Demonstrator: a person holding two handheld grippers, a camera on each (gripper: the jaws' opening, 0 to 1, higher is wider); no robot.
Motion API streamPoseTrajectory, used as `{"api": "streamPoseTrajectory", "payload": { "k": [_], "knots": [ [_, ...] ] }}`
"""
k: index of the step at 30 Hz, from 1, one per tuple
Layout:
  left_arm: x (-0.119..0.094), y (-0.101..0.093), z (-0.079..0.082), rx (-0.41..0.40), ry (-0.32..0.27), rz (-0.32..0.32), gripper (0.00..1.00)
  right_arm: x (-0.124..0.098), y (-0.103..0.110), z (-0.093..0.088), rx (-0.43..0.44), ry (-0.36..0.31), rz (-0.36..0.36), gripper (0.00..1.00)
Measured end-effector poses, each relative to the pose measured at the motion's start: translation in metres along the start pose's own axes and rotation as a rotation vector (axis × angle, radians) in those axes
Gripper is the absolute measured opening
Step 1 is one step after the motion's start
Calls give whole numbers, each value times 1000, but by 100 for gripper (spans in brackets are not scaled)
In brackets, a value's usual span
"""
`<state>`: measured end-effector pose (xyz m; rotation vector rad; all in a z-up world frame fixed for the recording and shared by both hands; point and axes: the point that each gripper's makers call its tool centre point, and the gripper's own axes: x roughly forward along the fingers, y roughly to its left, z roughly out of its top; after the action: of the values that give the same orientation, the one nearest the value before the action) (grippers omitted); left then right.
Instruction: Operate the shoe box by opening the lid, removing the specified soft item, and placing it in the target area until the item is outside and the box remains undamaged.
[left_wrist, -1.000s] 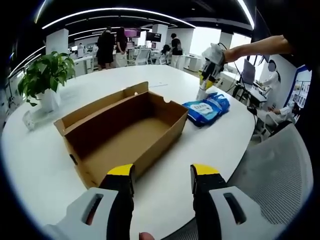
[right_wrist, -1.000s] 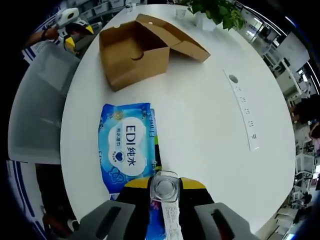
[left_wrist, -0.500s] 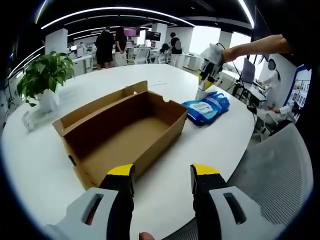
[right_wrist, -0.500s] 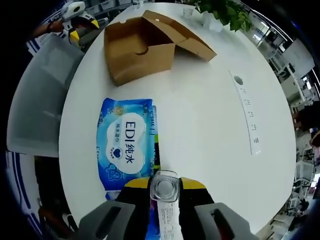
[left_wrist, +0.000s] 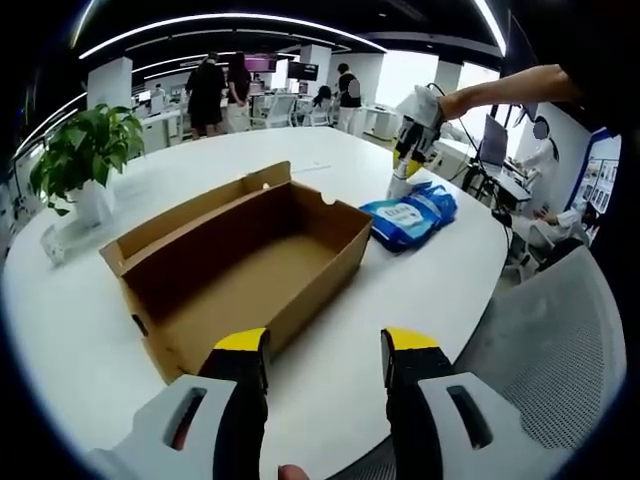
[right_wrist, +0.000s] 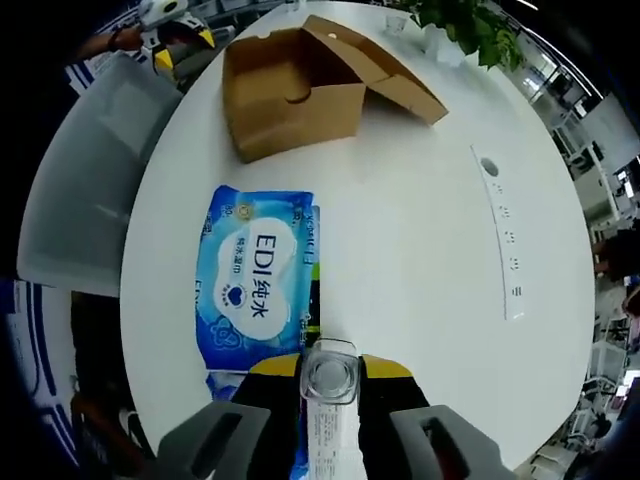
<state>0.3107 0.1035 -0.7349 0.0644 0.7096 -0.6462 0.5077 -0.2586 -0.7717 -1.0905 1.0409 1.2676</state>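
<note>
above the blue wipes pack (right_wrist: 254, 290), the right gripper (right_wrist: 329, 372), clamped on a small clear bottle (right_wrist: 329, 371), has lifted slightly; left gripper (left_wrist: 325, 352) waits apart beside the open, empty shoe box (left_wrist: 240, 262); removal looks done.

White round table (left_wrist: 420, 290) with a long white strip with holes (right_wrist: 503, 235) lying flat on it. Potted green plant (left_wrist: 82, 150) in a white pot at the table's far left edge. Grey mesh chair (left_wrist: 560, 360) near right. People standing (left_wrist: 210, 95) among desks far back; ceiling light strips (left_wrist: 220, 22) overhead.
</note>
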Motion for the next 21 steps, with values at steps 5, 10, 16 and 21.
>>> {"api": "streamPoseTrajectory", "payload": {
  "k": [5, 10, 16, 21],
  "knots": [
    [-2, 0, -1, 2, 3, 1, 45, 1, 1, 1, -34, -3, 17, 17],
    [-3, 1, -2, 1, 4, 4, 45, 3, 0, -5, -44, 23, 19, 18],
    [-4, 2, -1, 0, 0, 6, 45, 4, -3, -9, -39, 30, 10, 18],
    [-4, 1, -1, 2, 0, 4, 45, 3, -6, -7, -37, 21, -4, 18]
  ]
}}
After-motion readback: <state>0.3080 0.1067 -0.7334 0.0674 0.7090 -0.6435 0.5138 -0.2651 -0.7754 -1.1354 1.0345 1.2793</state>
